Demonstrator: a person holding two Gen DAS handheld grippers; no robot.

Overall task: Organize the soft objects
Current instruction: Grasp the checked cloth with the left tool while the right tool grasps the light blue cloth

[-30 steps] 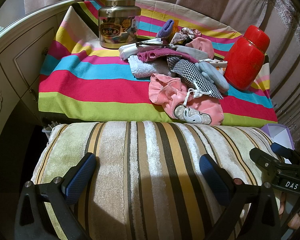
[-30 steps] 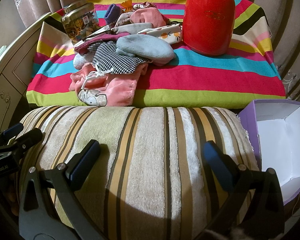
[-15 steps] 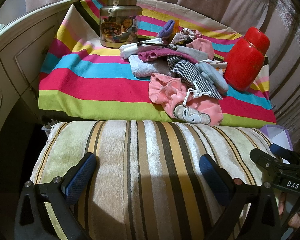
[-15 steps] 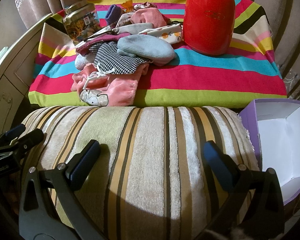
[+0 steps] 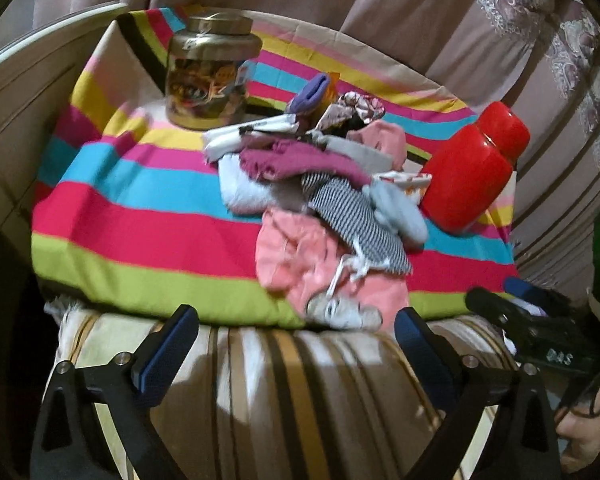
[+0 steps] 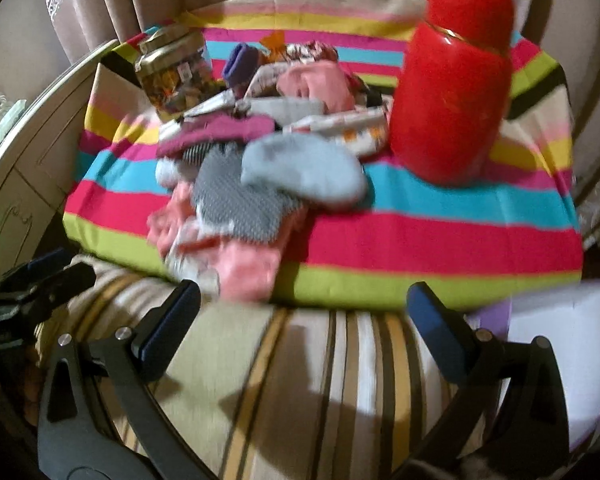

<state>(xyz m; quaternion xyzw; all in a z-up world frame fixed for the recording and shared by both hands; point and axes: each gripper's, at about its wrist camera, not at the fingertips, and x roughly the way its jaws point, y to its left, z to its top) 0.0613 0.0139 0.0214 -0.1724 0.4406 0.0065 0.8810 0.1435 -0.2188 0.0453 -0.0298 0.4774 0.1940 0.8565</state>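
A heap of small soft clothes (image 5: 320, 184) lies on the bright striped cloth (image 5: 140, 216). At its front is a pink garment (image 5: 300, 264), with a checked cloth (image 5: 352, 216) and a pale blue sock (image 5: 400, 212) on top. My left gripper (image 5: 294, 320) hovers over the striped velvet cushion (image 5: 300, 392) just short of the pink garment; its jaws are closing from wide, with nothing between them. My right gripper (image 6: 303, 290) stands open and empty over the cushion (image 6: 300, 380), in front of the heap (image 6: 260, 168). Both views are blurred.
A red jar (image 5: 468, 176) stands right of the heap and a gold tin (image 5: 208, 80) at the back left. An open purple box (image 6: 560, 352) sits beside the cushion on the right. A cream cabinet (image 5: 16, 128) borders the left, and curtains hang behind.
Both grippers have moved forward and up toward the table. The heap now looks nearer and the cushion fills less of each view. Nothing was taken hold of.
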